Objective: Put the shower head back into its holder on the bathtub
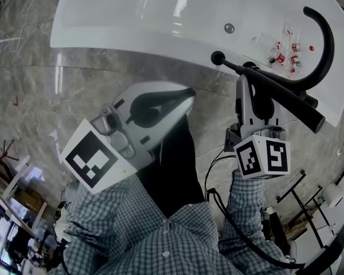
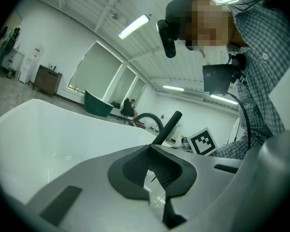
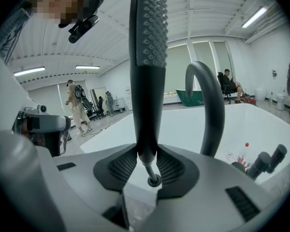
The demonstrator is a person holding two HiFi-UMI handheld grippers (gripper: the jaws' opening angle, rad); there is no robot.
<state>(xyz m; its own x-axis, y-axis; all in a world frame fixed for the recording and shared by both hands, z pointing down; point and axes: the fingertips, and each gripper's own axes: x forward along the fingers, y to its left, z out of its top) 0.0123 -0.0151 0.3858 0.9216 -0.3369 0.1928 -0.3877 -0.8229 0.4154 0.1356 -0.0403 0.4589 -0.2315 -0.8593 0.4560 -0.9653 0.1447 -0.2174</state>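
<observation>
Two grey plastic grippers show above a glossy white bathtub [image 1: 132,22] that stands on a grey veined stone floor [image 1: 34,79]. The right gripper [image 3: 147,166] is clenched on the shower head [image 3: 147,57]. This is a straight matte black stick, round in section, its upper stretch covered in rows of small dots. At the bottom it narrows to a thin stem with a small ring end between the ribbed dark pads. In the head view the shower head lies slantwise above the tub's near rim, close to the black spout [image 1: 327,33], a smooth tube bent like a hook. Small clear bottles [image 1: 284,56] with red caps sit on the white ledge beside the spout. The left gripper [image 2: 151,149], held over the floor just off the tub's rim, has its jaws pressed together with nothing between them. The person's shirt [image 1: 160,234] is blue-and-white checked cloth.
</observation>
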